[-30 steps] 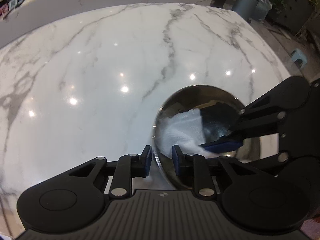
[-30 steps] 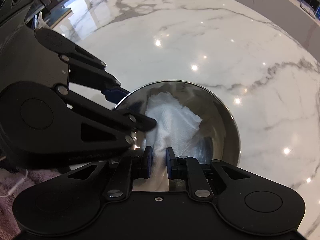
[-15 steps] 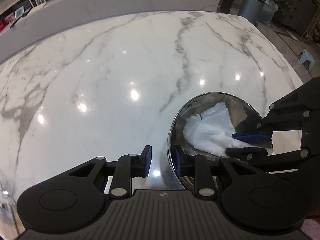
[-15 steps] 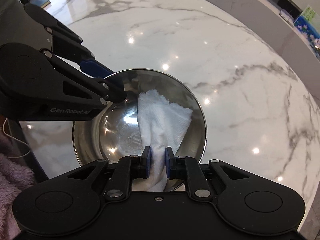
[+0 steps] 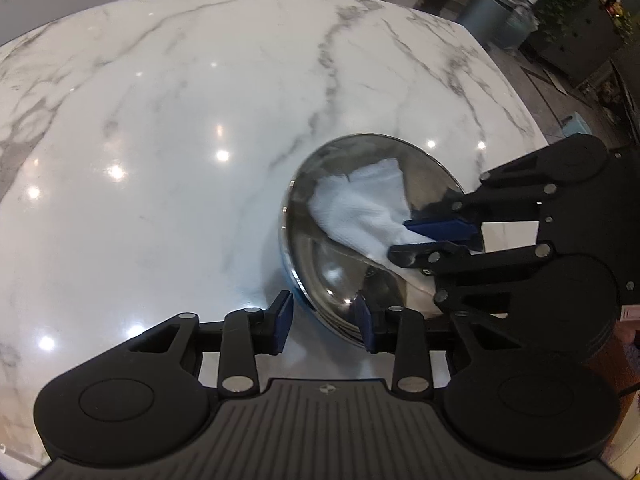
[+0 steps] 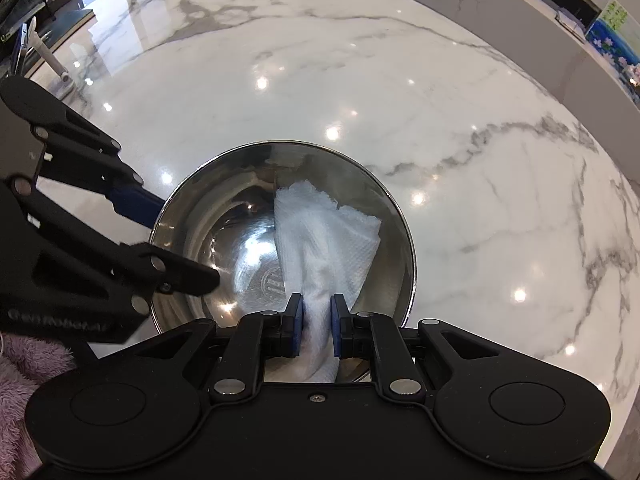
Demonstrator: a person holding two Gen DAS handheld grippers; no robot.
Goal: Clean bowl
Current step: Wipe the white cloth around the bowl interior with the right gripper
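Bowl (image 6: 224, 216), stainless, is sitting on marble table (image 5: 160, 120) toward its near right part; table edge is running close behind right gripper in left wrist view, floor showing beyond.

Open room: wide bare marble is lying to bowl's left and far side, w/ only ceiling-light glints on it. Far table edge is curving against a pale counter.

Left gripper (image 5: 322, 322): jaws are opening, straddling bowl's near rim, one blue pad outside the wall, the other inside; pads are not pressing on rim, so released.

Right gripper (image 6: 316, 324): clenched on white paper towel (image 6: 324, 236), pads squeezing a bunched neck of it; rest of towel is fanning up the bowl's inner wall on right side. In left wrist view the same gripper (image 5: 416, 238) is reaching in over bowl's right rim.

Hidden / unclear:
- Bowl's near rim is being cut off by right gripper body in right wrist view.
- Towel's lower end is disappearing under gripper frame.
- Stamped round mark on bowl bottom is showing, text unreadable.
- Purple fuzzy fabric (image 6: 20, 364) at lower left, cut off by frame; what it belongs to can't be told.
- Bin and plants beyond table corner are blurring at fisheye edge.
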